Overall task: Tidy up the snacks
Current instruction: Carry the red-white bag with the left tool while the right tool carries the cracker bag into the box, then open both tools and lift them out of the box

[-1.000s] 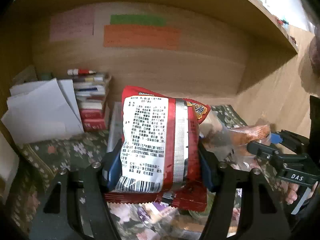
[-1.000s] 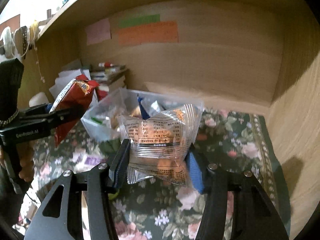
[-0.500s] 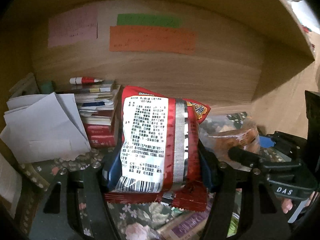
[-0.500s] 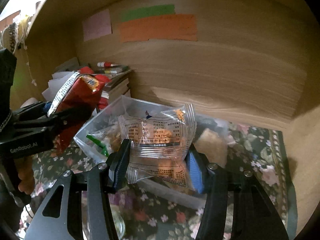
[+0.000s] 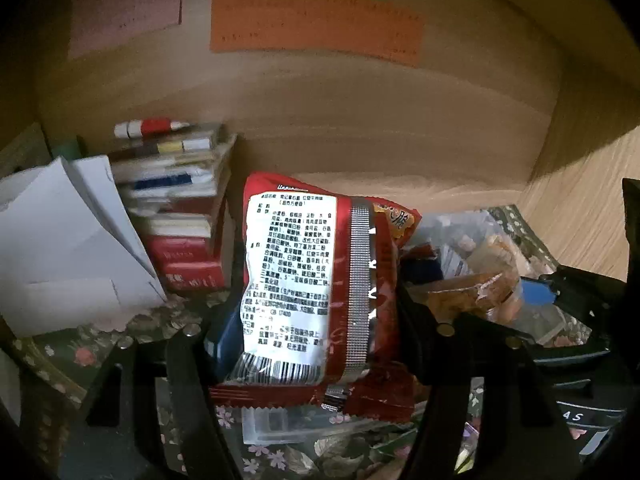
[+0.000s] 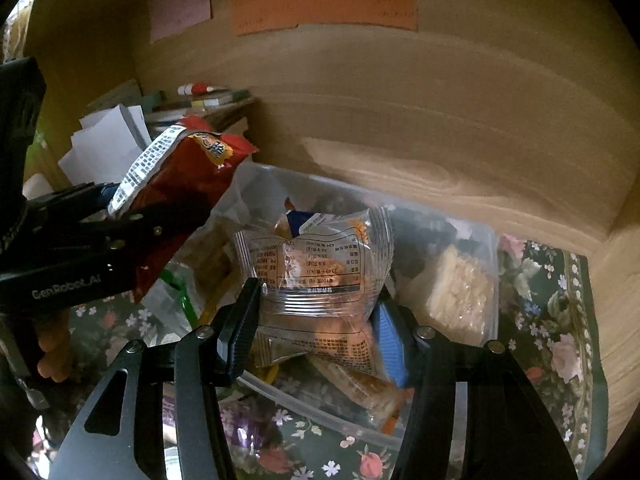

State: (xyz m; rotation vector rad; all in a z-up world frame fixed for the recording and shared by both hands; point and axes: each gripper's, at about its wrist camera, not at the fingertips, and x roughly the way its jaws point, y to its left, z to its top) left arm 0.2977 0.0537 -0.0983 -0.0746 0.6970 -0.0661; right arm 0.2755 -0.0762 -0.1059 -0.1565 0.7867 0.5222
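My left gripper (image 5: 308, 320) is shut on a red snack bag (image 5: 320, 288) with a white label, held upright above the left end of a clear plastic bin (image 6: 460, 236). The red bag also shows in the right wrist view (image 6: 180, 184). My right gripper (image 6: 320, 312) is shut on a clear cookie packet (image 6: 316, 264), held over the bin's middle. The bin holds several wrapped snacks. In the left wrist view the cookie packet (image 5: 476, 292) and the right gripper's blue pad sit at the right.
A stack of books (image 5: 180, 208) with a red-and-white marker on top stands at the left, with white papers (image 5: 64, 256) in front. The wooden back wall (image 6: 440, 92) carries pink, green and orange notes. A floral cloth (image 6: 552, 312) covers the shelf floor.
Both grippers have moved forward into the shelf with their packets, now over the clear bin. The back wall and books are closer.
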